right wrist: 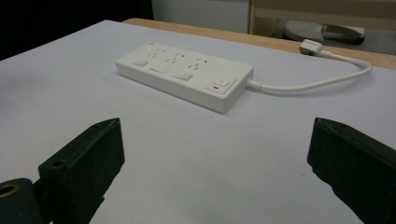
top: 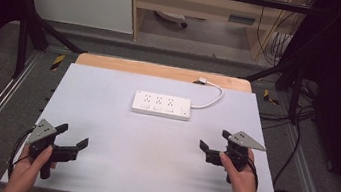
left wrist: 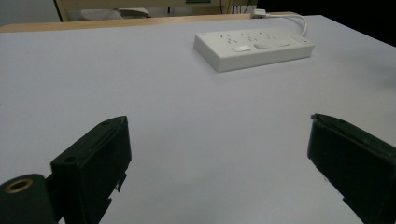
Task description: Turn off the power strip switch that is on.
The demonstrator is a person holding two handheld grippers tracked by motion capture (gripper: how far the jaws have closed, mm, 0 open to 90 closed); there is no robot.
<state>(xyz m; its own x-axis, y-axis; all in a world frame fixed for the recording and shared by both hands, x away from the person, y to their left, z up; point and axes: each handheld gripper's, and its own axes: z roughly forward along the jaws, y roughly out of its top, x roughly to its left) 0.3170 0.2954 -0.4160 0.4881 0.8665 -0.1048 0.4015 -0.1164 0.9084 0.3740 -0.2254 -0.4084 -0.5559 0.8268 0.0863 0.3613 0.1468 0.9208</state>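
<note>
Both tongs spread, empty: left gripper (top: 73,137), right gripper (top: 213,138) near side of power strip (top: 161,105) | strip mid-table (top: 113,164), plug (top: 202,81) beyond | step: pre-approach, I judge | next: reach forward.

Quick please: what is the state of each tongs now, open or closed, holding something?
Left tongs: open, holding nothing, above the white table.
Right tongs: open, holding nothing, pointing toward the power strip.

1 overhead view, 2 low claw views, sharing the power strip (top: 161,105).
</note>
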